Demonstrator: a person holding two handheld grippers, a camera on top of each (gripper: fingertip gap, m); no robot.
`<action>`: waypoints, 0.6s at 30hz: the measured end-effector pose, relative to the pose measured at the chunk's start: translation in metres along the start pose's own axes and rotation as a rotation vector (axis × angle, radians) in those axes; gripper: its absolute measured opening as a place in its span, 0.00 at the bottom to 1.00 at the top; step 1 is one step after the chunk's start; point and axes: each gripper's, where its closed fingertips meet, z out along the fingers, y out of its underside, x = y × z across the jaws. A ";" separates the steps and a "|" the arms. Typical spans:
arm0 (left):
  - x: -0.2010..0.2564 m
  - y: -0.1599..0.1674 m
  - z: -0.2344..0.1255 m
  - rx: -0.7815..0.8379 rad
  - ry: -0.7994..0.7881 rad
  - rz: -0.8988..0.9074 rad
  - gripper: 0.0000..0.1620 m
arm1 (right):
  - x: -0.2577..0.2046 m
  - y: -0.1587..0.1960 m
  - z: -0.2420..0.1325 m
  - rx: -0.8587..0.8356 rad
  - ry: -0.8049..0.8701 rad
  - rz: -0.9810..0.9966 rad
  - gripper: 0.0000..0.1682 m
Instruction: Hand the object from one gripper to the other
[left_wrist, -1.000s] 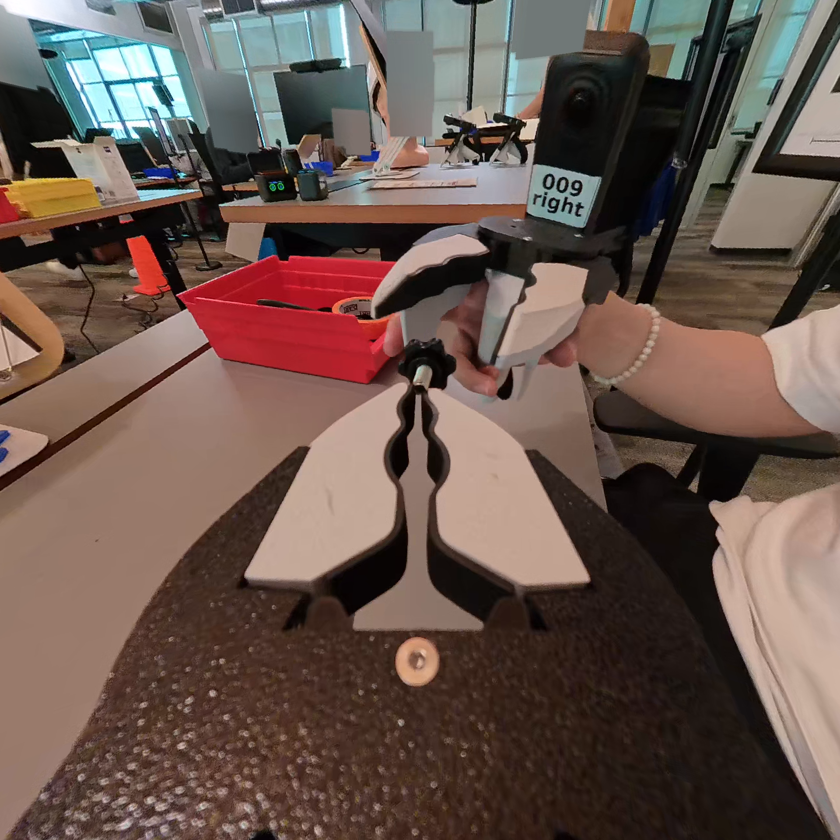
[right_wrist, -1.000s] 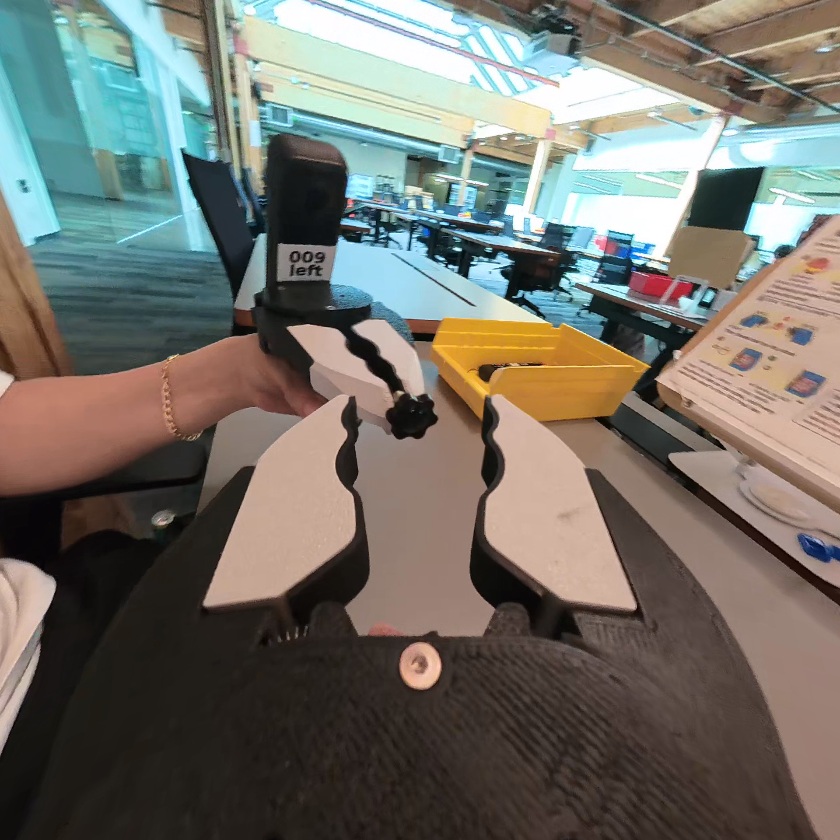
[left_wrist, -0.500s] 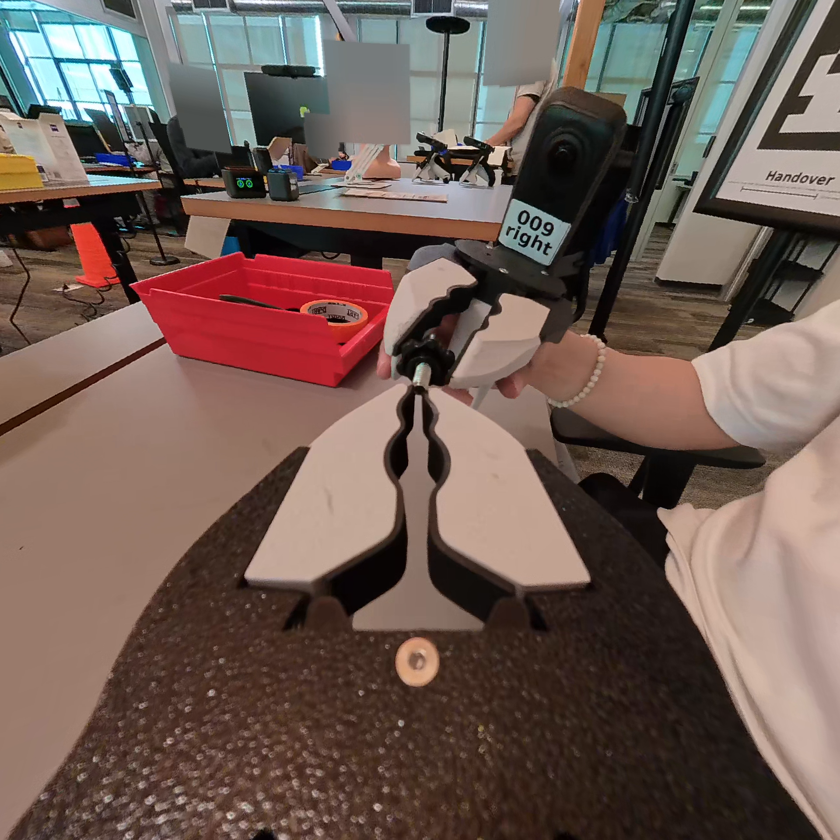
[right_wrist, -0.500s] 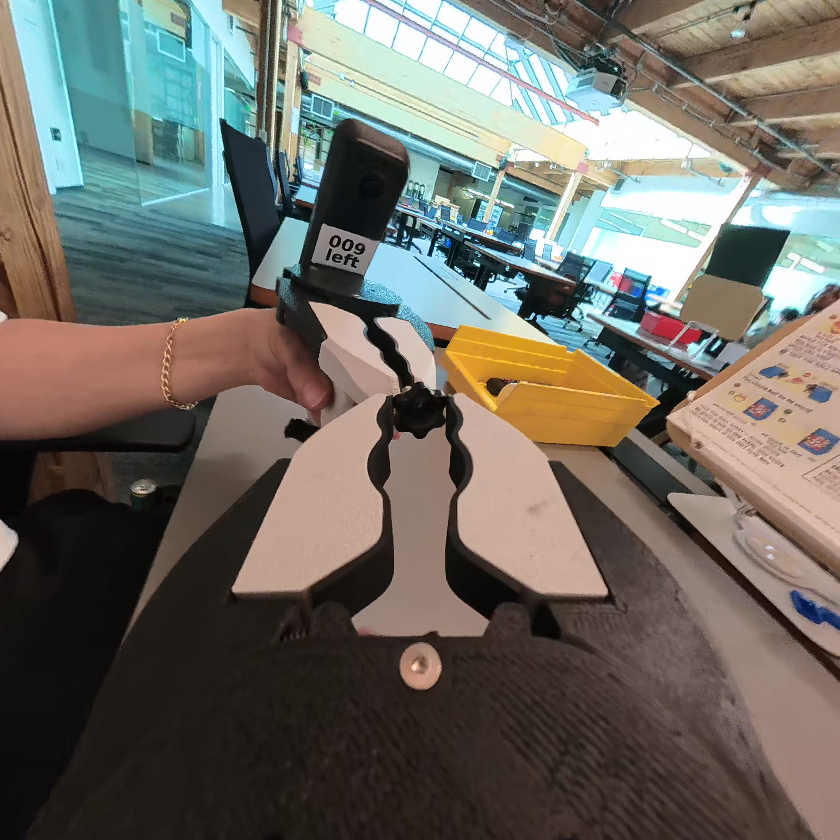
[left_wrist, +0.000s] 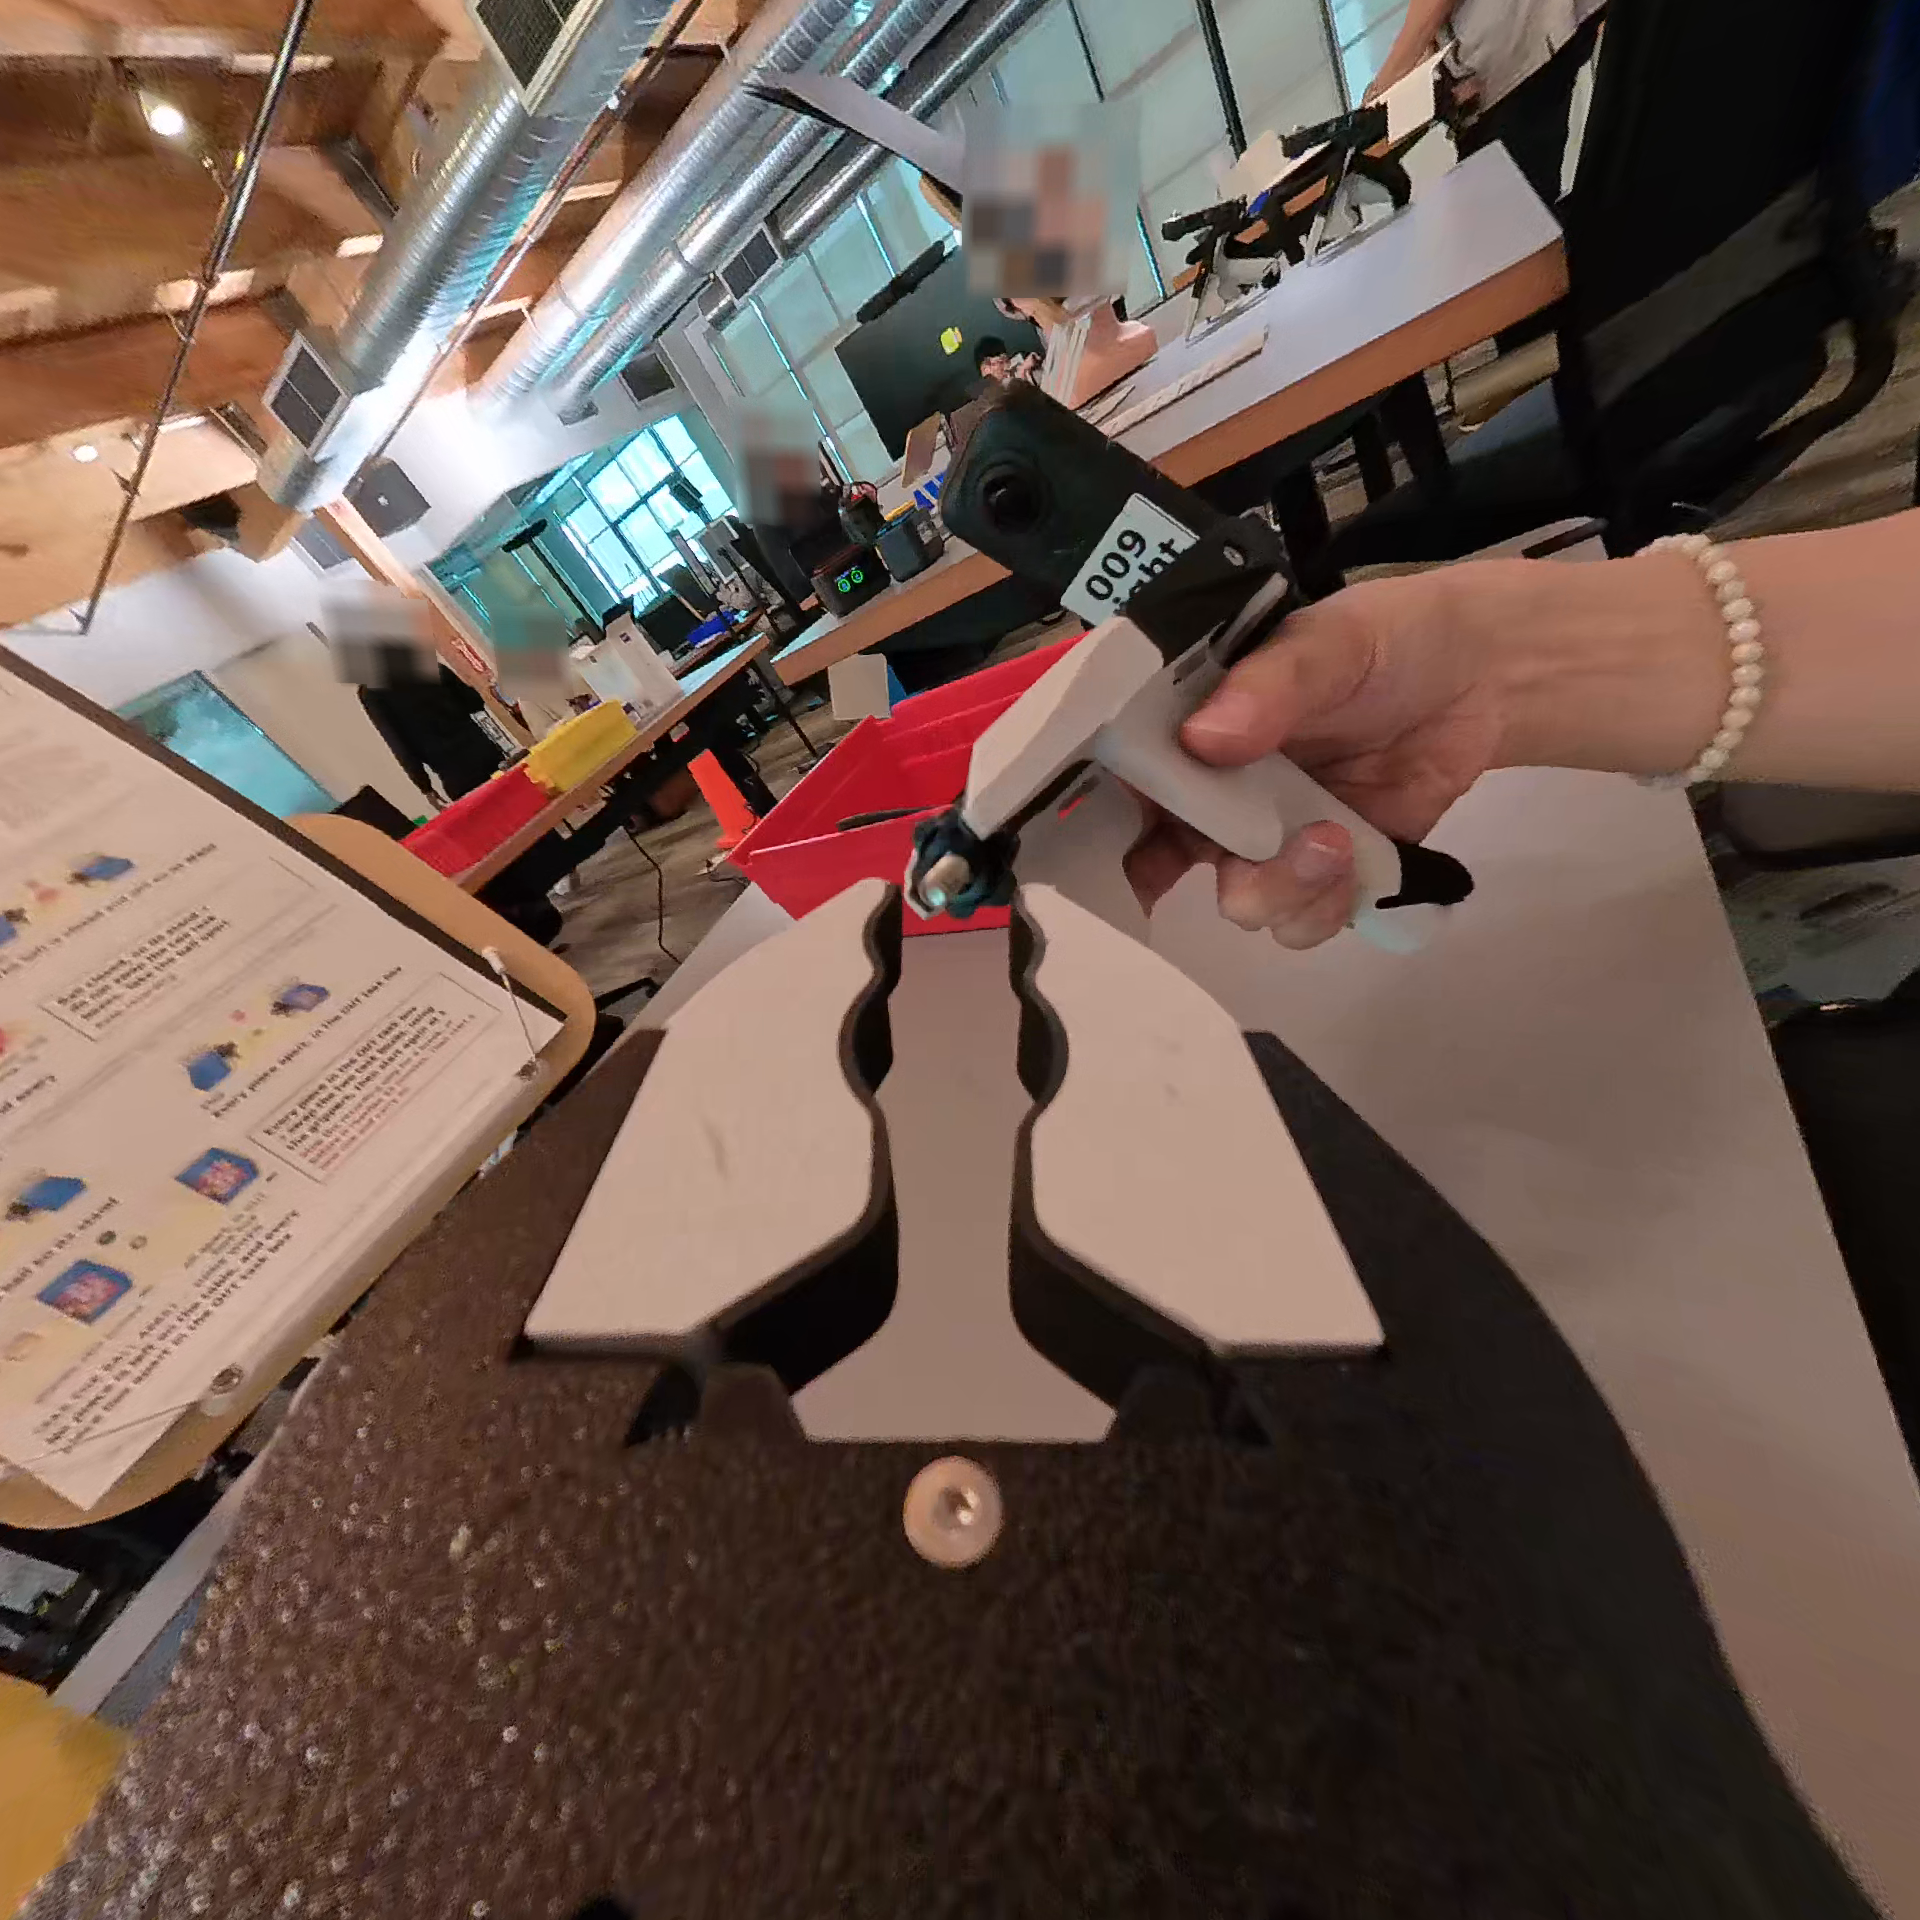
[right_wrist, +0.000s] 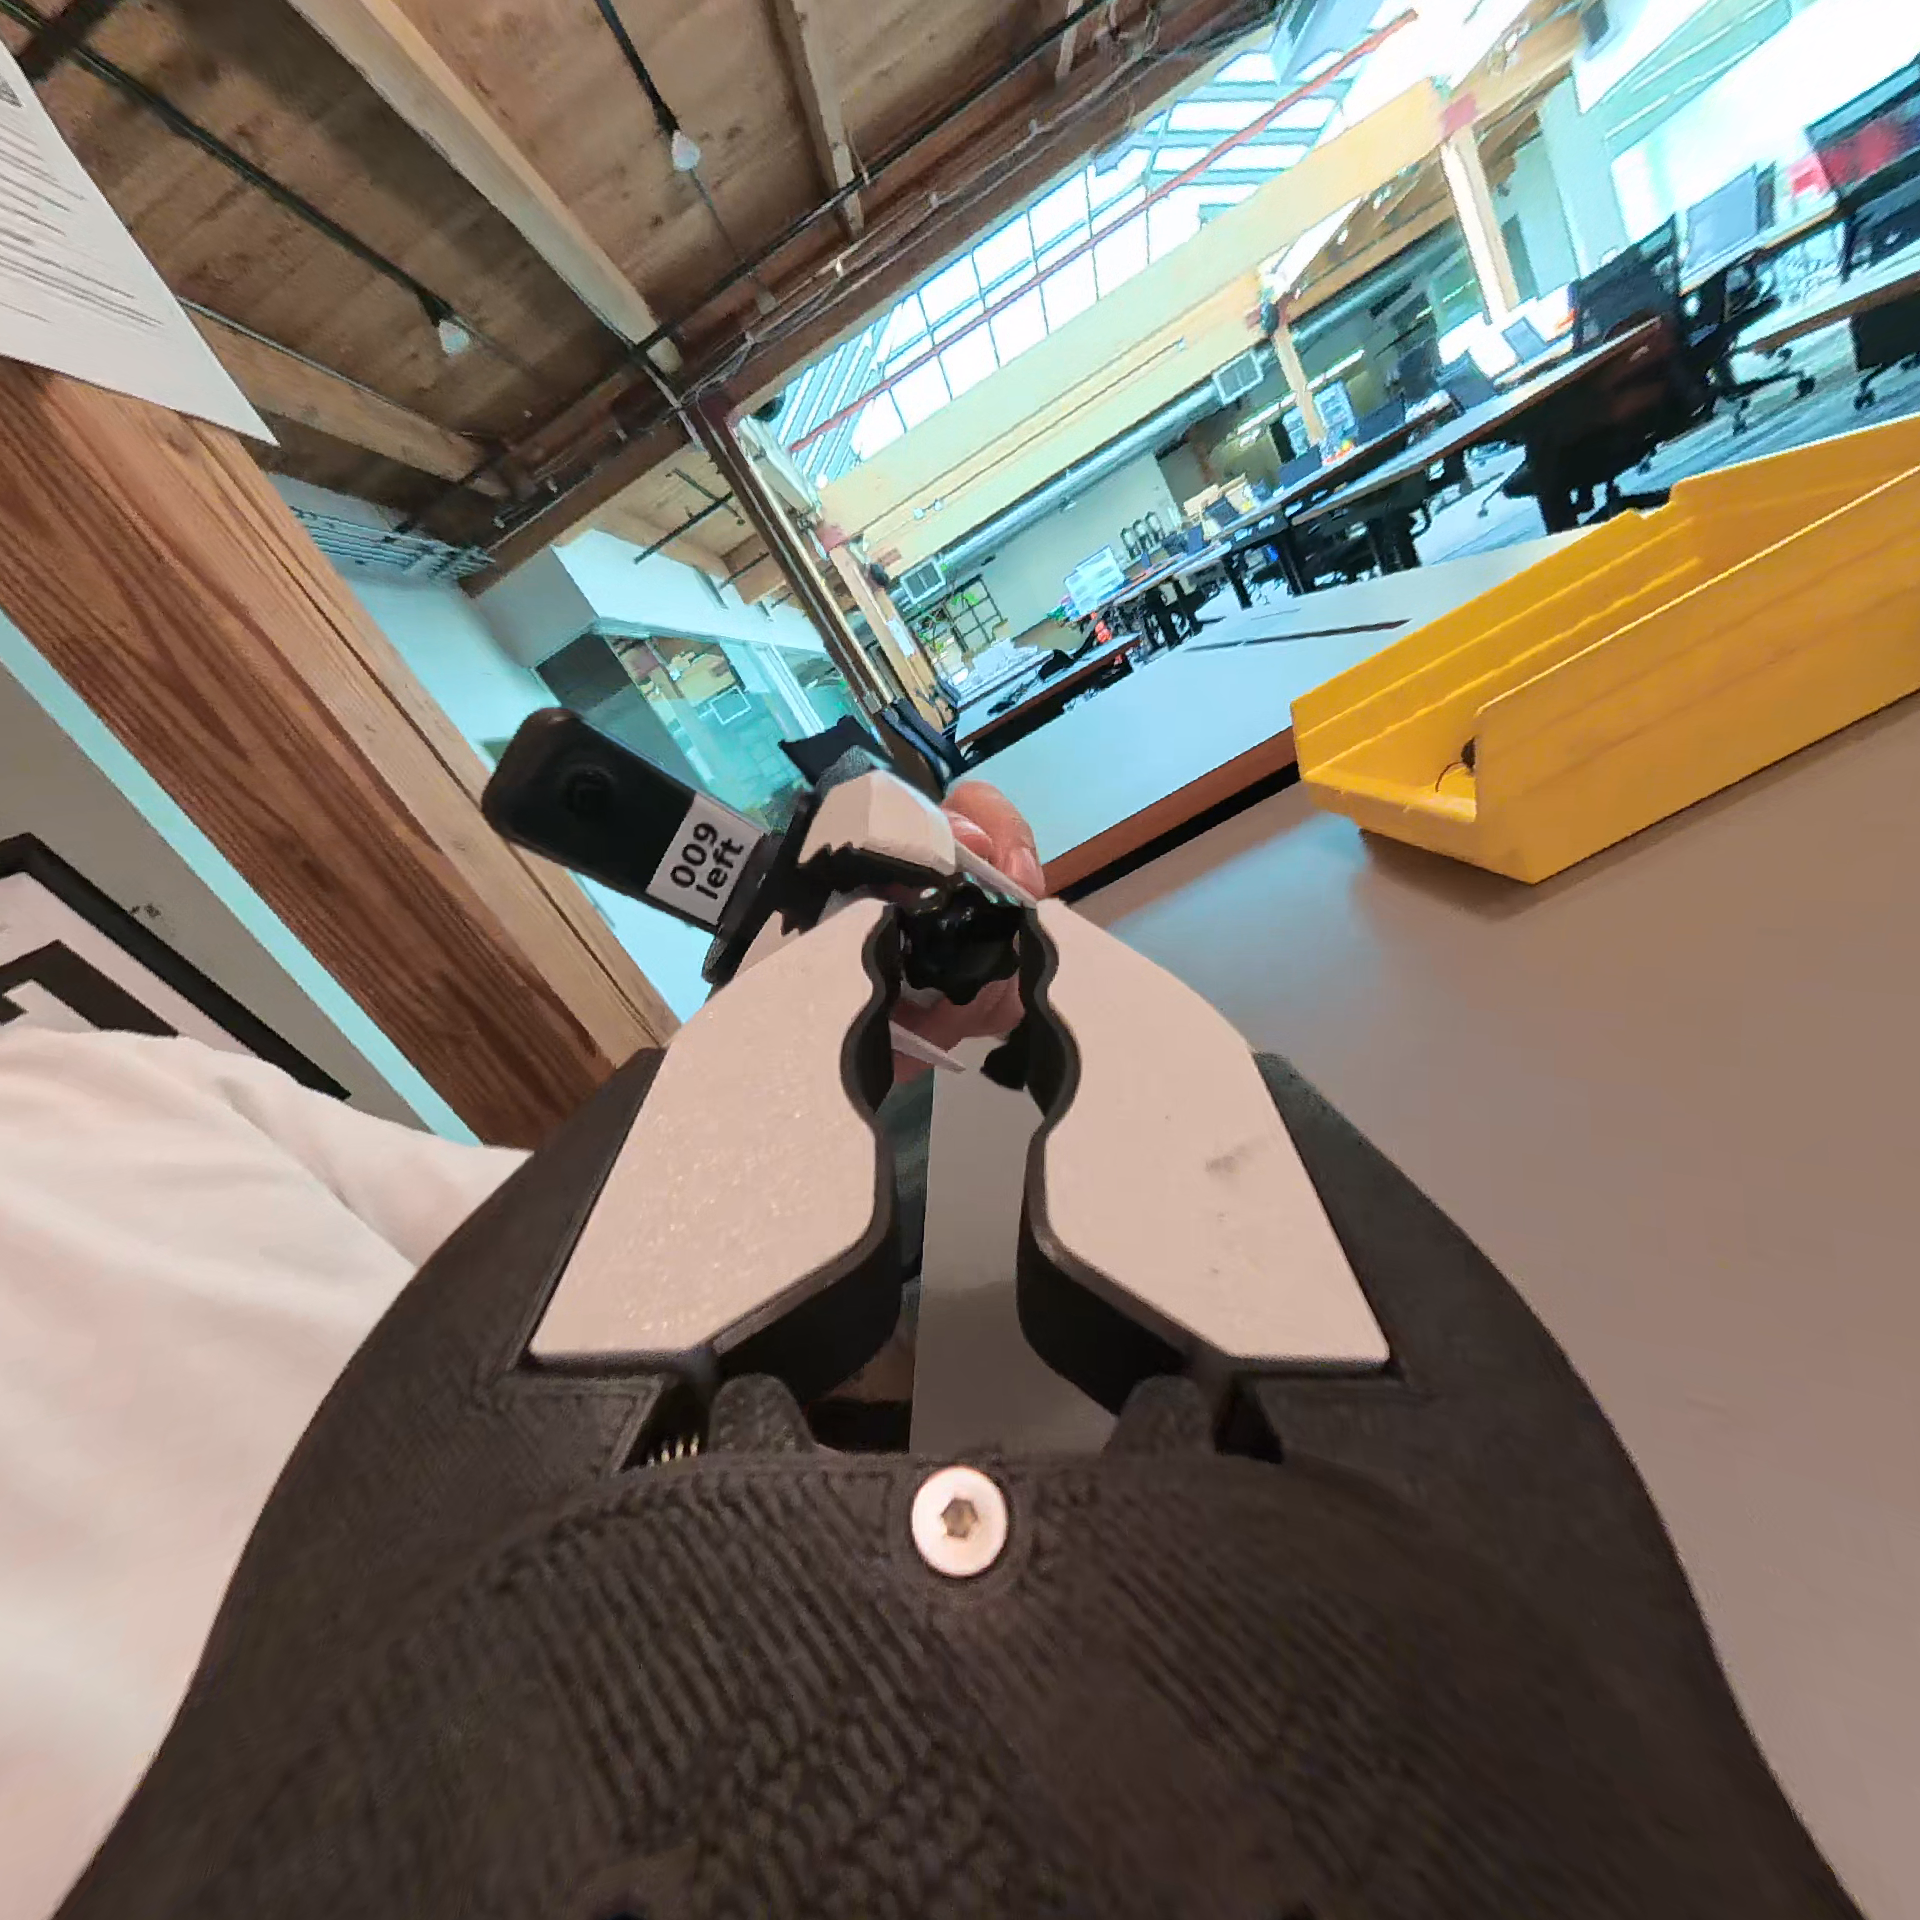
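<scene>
The object is a black star knob (left_wrist: 961, 878) with a metal stud, held above the grey table (left_wrist: 1507, 1091). My right gripper (right_wrist: 954, 935) is shut on the knob (right_wrist: 948, 956), which sits between its fingertips. In the left wrist view the right gripper (left_wrist: 966, 836) comes in from the right, held by a hand, with the knob at its tip. My left gripper (left_wrist: 954, 914) is open; the stud end sits just at the gap between its fingertips and I see no contact. The left gripper (right_wrist: 940, 883) also shows just behind the knob in the right wrist view.
A red bin (left_wrist: 883, 769) stands on the table behind the grippers. A yellow bin (right_wrist: 1621, 707) stands at the right in the right wrist view. An instruction board (left_wrist: 208, 1039) leans at the left. A wooden post (right_wrist: 260, 675) rises at the left. Less than 4 cm separates the two grippers' tips.
My right gripper closed on the knob. My left gripper, shut on the stud before, has opened and let go. Both views have tilted upward and rolled.
</scene>
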 end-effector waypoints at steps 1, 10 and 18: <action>0.000 -0.001 0.000 0.003 -0.003 0.009 0.11 | -0.001 0.003 0.001 -0.025 -0.006 -0.003 0.13; 0.006 -0.001 -0.001 0.038 0.074 -0.067 0.03 | -0.006 0.013 0.004 -0.070 -0.036 -0.003 0.13; -0.006 -0.008 -0.001 0.077 0.043 -0.280 0.00 | 0.006 0.016 0.003 -0.112 0.083 -0.247 0.13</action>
